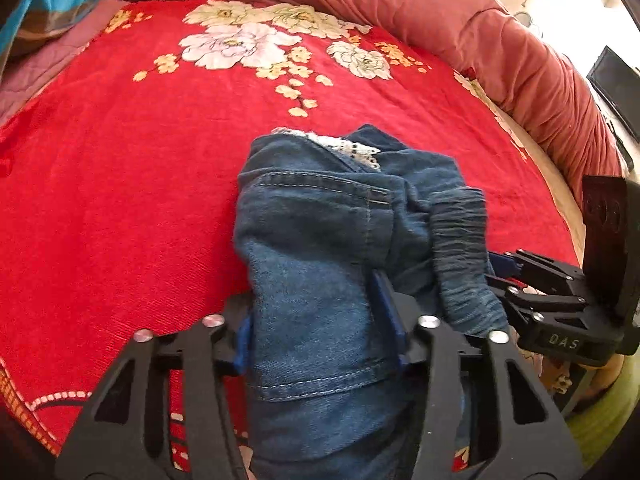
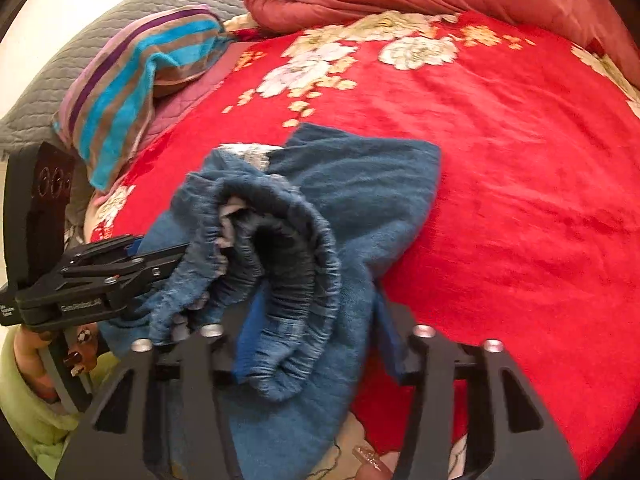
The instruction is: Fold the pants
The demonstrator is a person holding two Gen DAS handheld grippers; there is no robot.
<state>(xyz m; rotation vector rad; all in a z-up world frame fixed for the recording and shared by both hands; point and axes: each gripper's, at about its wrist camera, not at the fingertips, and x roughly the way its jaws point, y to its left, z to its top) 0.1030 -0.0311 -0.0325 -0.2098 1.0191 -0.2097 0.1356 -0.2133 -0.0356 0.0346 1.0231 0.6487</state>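
Observation:
A bunched pair of blue denim pants (image 1: 320,208) with an elastic waistband and a strip of white lace lies on a red floral bedspread (image 1: 120,160). In the left wrist view, my left gripper (image 1: 316,308) is shut on a denim fold, with a blue pad pressing each side. The right gripper (image 1: 504,272) grips the gathered waistband just to the right. In the right wrist view, my right gripper (image 2: 316,320) is shut on the ruffled waistband of the pants (image 2: 360,184). The left gripper (image 2: 160,256) clamps the cloth at the left, held by a hand in a green sleeve (image 2: 40,360).
A rolled salmon-red quilt (image 1: 480,40) runs along the far and right edges of the bed. A striped blue, brown and purple towel (image 2: 120,92) lies at the far left on a grey quilted cover (image 2: 80,40). A dark screen (image 1: 616,80) stands beyond the bed's right side.

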